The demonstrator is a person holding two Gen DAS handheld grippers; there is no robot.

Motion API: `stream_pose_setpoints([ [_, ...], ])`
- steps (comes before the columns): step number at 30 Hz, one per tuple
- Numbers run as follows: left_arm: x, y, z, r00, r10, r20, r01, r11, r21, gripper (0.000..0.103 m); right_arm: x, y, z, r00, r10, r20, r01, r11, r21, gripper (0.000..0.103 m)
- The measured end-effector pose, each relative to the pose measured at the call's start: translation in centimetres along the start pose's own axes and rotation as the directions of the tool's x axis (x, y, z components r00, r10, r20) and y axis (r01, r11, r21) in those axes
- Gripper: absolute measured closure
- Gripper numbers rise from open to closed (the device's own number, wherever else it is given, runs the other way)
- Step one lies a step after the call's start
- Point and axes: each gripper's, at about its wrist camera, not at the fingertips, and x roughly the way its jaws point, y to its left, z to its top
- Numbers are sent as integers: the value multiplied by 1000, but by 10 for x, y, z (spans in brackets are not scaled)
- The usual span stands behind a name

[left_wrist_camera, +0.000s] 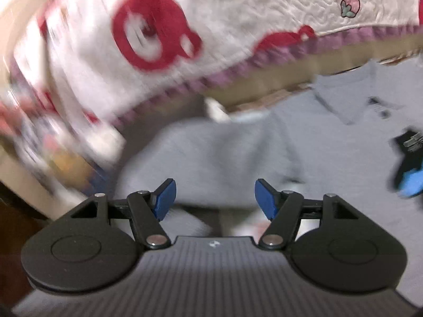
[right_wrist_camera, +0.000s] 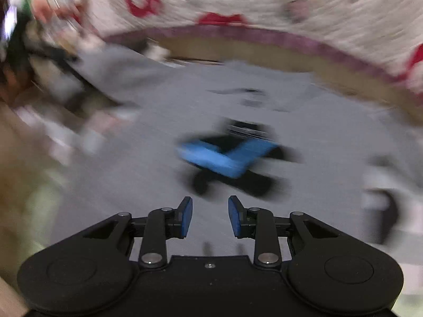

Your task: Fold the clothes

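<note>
Shirt, grey, lies spread on the bed. Both my left gripper and right gripper hang released, jaws empty. I should slow down and pinch one edge cleanly before folding.

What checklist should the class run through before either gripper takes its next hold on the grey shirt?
1. Left gripper empty: ok, jaws apart with nothing between them.
2. Right gripper empty: ok, its pads are apart and press on no cloth.
3. Grey shirt in reach of both cameras: ok, it lies spread below both grippers.
4. Collar located: ok, seen at the shirt's far end near the bear-print quilt.
5. Grippers clear of each other: cannot tell, the left wrist view shows the other one at the right edge, blurred.
6. Shirt lying flat: cannot tell, both views are smeared.
</note>
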Motion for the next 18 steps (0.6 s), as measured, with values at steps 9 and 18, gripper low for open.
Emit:
stream_pose_setpoints([
  [9,61,57,-7,951,-297,-89,218,844,-490,41,112,93,76,988,150,38,-141,974,-179,53],
  [18,94,41,-8,976,-193,-103,124,874,-470,38,168,60,95,990,136,31,-130,983,-133,53],
])
